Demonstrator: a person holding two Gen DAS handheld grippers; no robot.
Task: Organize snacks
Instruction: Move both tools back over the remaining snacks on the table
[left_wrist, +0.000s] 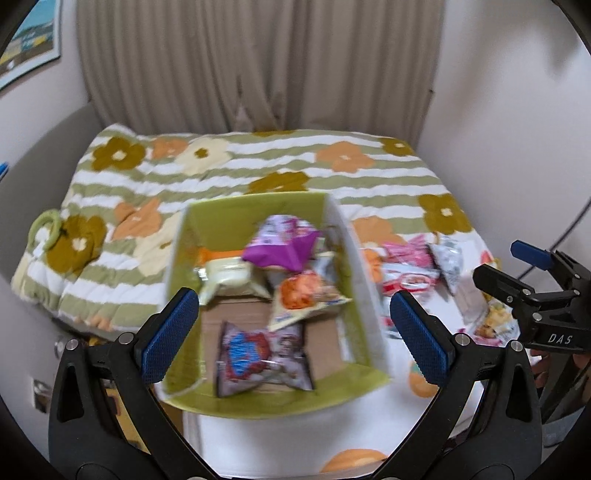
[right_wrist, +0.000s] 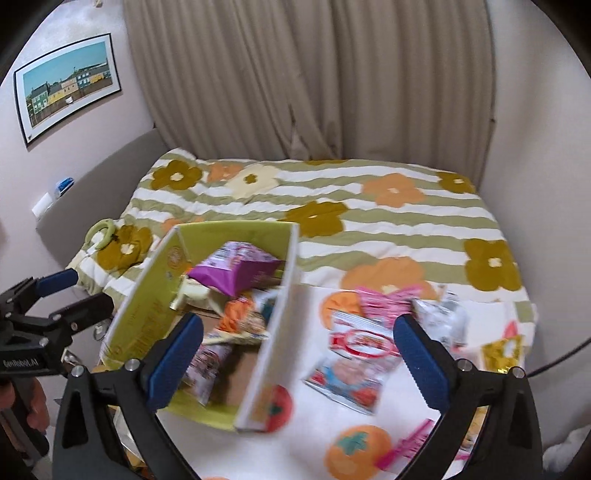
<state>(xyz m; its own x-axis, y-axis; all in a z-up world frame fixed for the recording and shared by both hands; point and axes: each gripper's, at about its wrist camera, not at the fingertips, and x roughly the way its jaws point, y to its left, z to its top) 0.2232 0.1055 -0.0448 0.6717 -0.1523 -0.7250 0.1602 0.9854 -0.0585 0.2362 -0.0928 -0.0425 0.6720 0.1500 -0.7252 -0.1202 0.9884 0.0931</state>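
Observation:
A green cardboard box (left_wrist: 255, 210) stands on the bed and holds several snack bags: a purple one (left_wrist: 280, 247), a pale one (left_wrist: 229, 275), an orange one (left_wrist: 306, 293) and a red-blue one (left_wrist: 262, 354). My left gripper (left_wrist: 291, 332) is open and empty above the box's near side. My right gripper (right_wrist: 299, 354) is open and empty over the box's right wall (right_wrist: 277, 325) and a red-white bag (right_wrist: 354, 358). More loose bags lie right of the box: pink (right_wrist: 388, 299), silver (right_wrist: 439, 317), gold (right_wrist: 506, 350).
The bed has a flowered striped quilt (right_wrist: 369, 218) and a white cloth with orange fruit prints (right_wrist: 354, 443) under the snacks. A green ring (right_wrist: 99, 234) lies at the left. Curtains and walls close in behind. The right gripper shows at the left wrist view's right edge (left_wrist: 535, 291).

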